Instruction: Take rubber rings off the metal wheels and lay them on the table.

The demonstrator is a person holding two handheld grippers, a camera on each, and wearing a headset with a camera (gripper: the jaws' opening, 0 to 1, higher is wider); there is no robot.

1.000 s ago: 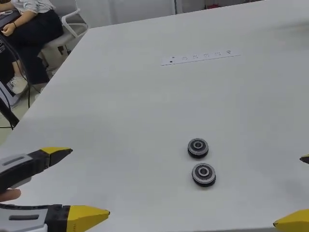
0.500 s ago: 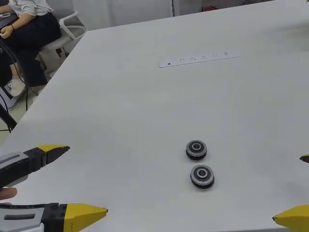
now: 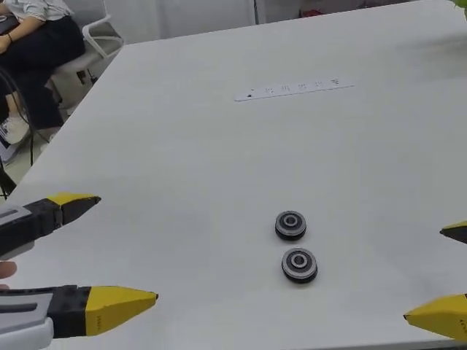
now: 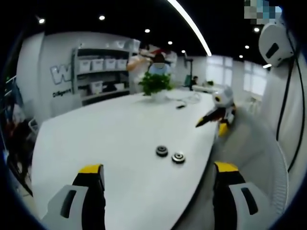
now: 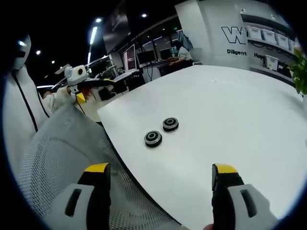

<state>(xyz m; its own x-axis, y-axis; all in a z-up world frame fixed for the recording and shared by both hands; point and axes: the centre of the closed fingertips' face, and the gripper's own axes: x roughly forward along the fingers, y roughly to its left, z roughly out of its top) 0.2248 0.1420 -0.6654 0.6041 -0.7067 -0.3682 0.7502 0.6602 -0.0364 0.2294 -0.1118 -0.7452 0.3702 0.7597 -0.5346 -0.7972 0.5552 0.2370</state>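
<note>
White table (image 3: 182,146) has the far wheel (image 3: 290,225) just beside the near wheel (image 3: 299,265), my left tongs (image 3: 120,248) and right tongs (image 3: 425,273) both spread wide.

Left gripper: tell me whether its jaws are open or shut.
Open. In its own view, the left gripper has both yellow-tipped jaws wide apart, bare table between them, nothing held.

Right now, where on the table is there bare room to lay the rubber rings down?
Bare table: between the far wheel and the socket strip, and between the wheels and the left tool. Tight only between far and near wheel.
</note>
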